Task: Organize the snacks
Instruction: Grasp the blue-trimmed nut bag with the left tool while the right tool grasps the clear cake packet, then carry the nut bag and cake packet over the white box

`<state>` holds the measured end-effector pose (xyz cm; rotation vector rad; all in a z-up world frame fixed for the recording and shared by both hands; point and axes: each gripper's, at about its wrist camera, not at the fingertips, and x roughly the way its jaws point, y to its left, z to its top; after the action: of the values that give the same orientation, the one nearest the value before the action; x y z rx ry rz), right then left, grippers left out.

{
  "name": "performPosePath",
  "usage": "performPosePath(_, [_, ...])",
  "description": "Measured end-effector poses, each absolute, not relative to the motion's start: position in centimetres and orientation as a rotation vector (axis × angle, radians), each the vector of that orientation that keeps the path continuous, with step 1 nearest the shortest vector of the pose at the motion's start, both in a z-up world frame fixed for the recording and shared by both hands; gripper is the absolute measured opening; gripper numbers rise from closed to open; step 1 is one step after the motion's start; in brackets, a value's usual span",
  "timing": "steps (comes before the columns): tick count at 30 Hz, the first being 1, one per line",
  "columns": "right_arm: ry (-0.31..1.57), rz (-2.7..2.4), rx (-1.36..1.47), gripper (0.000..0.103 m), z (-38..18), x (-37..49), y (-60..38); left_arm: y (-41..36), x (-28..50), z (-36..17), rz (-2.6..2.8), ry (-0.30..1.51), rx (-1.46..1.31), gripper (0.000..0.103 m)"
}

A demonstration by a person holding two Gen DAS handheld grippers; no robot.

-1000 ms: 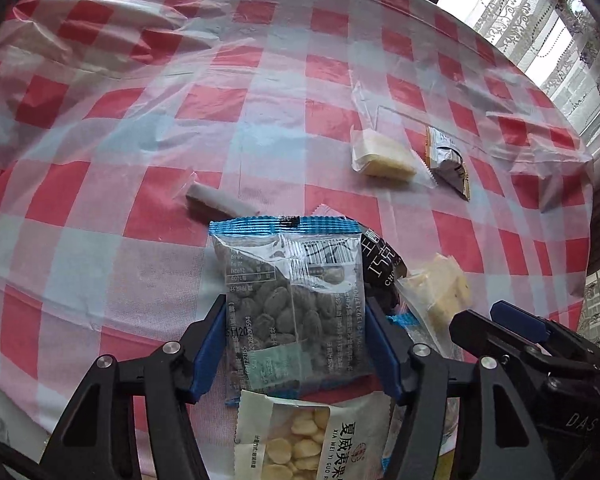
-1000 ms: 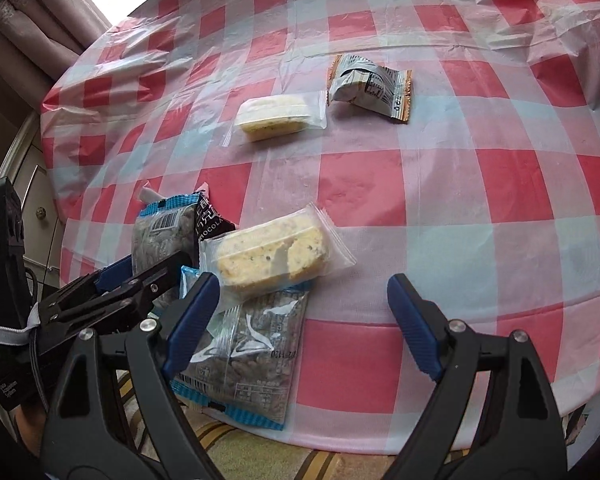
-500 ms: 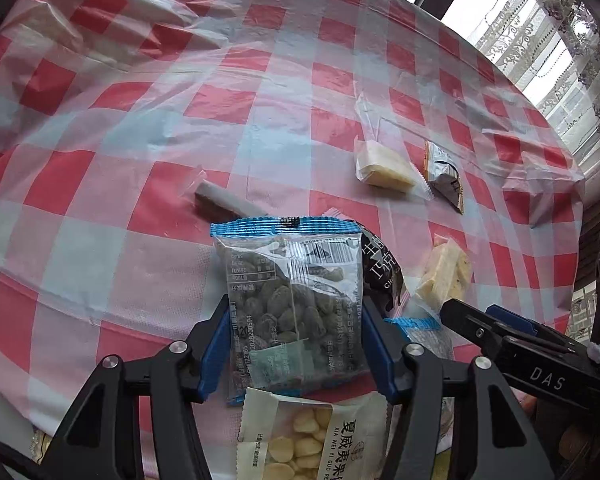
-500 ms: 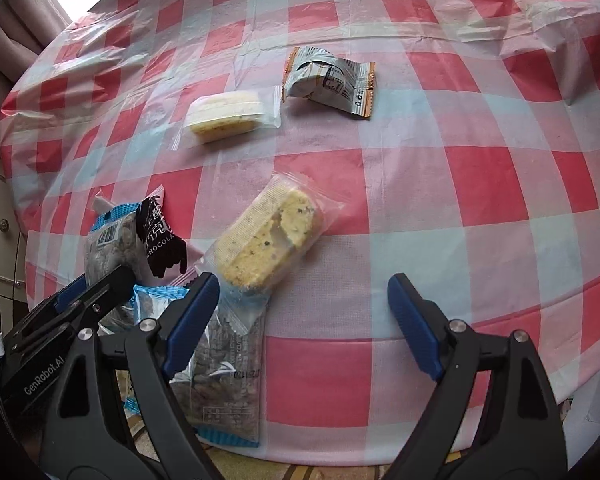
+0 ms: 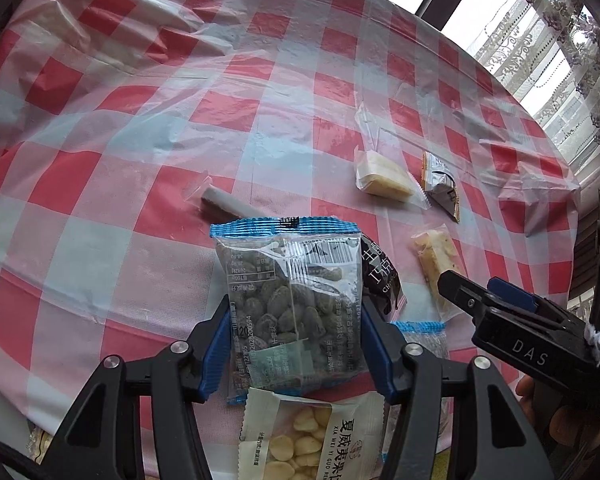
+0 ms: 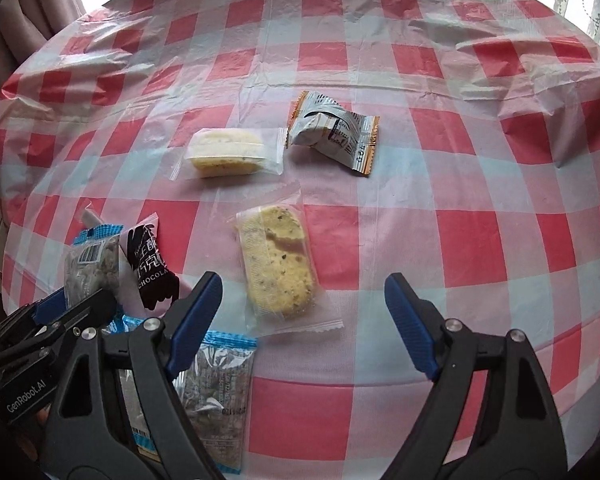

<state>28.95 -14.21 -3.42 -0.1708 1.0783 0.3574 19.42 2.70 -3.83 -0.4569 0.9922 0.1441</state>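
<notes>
My left gripper is shut on a blue-edged clear packet of dark green beans and holds it above the table's near edge. Under it lies a white packet of pale nuts. A black chocolate packet sits just behind to the right. My right gripper is open and empty, its fingers either side of a wrapped yellow cake. A second bean packet lies under its left finger. Farther off lie another wrapped cake and a crumpled silver-orange packet.
The round table wears a red-and-white checked cloth under clear plastic. A small grey wrapped stick lies left of the bean packet. A window with lace curtains is at the back right. The table edge is close below both grippers.
The left gripper has lifted the bean packet slightly and drawn back. The right gripper has swung right, so the yellow cake now lies lengthwise between its fingers.
</notes>
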Motion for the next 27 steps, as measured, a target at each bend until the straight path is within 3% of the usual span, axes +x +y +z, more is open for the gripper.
performPosePath(4, [1.1, 0.344, -0.21, 0.064, -4.7, 29.2, -13.3, 2.9, 19.2, -3.7, 0.141, 0.976, -0.468, 0.059])
performPosePath(6, [1.095, 0.35, -0.213, 0.059, -4.6, 29.1, -13.3, 2.8, 19.0, -3.5, 0.137, 0.965, -0.468, 0.059])
performPosePath(8, [1.084, 0.354, -0.207, 0.041, -4.4, 29.1, -13.4, 2.8, 19.0, -3.4, 0.137, 0.959, -0.466, 0.059])
performPosePath(27, [1.014, 0.347, 0.097, 0.039, -0.2, 25.0, -23.6, -1.7, 17.7, 1.8, 0.121, 0.853, -0.265, 0.059])
